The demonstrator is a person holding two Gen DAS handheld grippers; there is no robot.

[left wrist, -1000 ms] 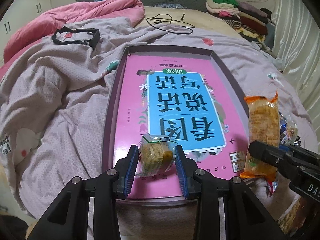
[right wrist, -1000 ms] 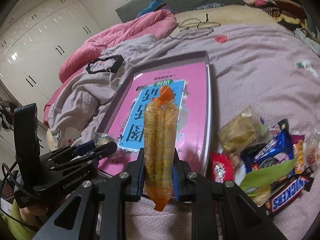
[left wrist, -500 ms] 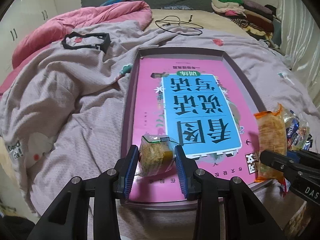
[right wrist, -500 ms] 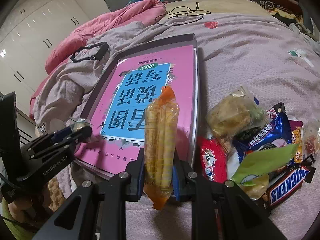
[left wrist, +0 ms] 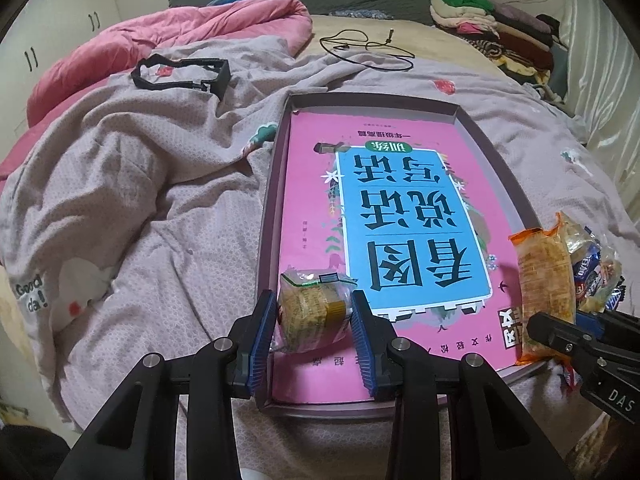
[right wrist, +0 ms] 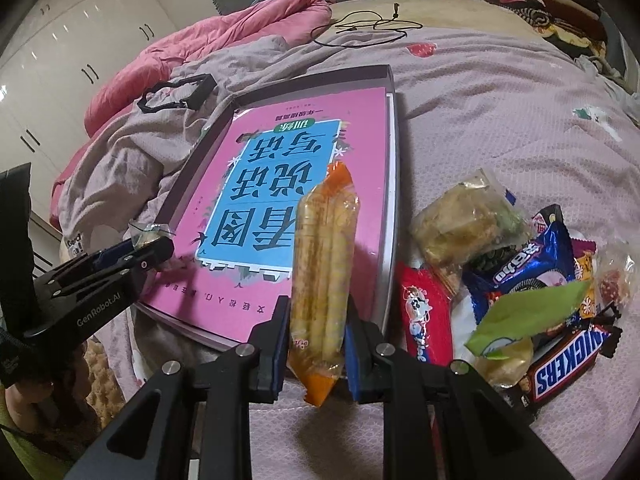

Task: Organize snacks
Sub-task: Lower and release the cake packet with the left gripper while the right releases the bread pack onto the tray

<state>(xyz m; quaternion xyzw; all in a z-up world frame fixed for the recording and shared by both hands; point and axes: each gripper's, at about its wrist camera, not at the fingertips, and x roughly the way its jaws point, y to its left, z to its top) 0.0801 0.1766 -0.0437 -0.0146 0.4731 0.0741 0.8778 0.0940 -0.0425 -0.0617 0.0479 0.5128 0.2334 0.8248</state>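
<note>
My left gripper (left wrist: 314,330) is shut on a small clear-wrapped golden cake (left wrist: 312,312), held above the near left corner of a shallow purple tray (left wrist: 267,216) lined with a pink and blue book cover (left wrist: 400,216). My right gripper (right wrist: 316,330) is shut on a long orange-ended pack of egg rolls (right wrist: 324,264), held upright over the tray's (right wrist: 394,184) near right edge. That egg roll pack (left wrist: 544,284) and the right gripper (left wrist: 560,334) also show at the right of the left wrist view. The left gripper (right wrist: 156,246) appears at the left of the right wrist view.
A pile of snacks lies on the bed right of the tray: a clear pastry bag (right wrist: 464,224), a blue cookie pack (right wrist: 520,268), a red packet (right wrist: 426,312), a Snickers bar (right wrist: 568,364). A black frame (left wrist: 182,74), a cable (left wrist: 366,46), a pink quilt (left wrist: 172,36) and folded clothes (left wrist: 492,28) lie beyond.
Both grippers have drawn back a little toward the tray's near end and tilted slightly; the egg roll pack now stands nearer the tray's right edge. Both grips are unchanged.
</note>
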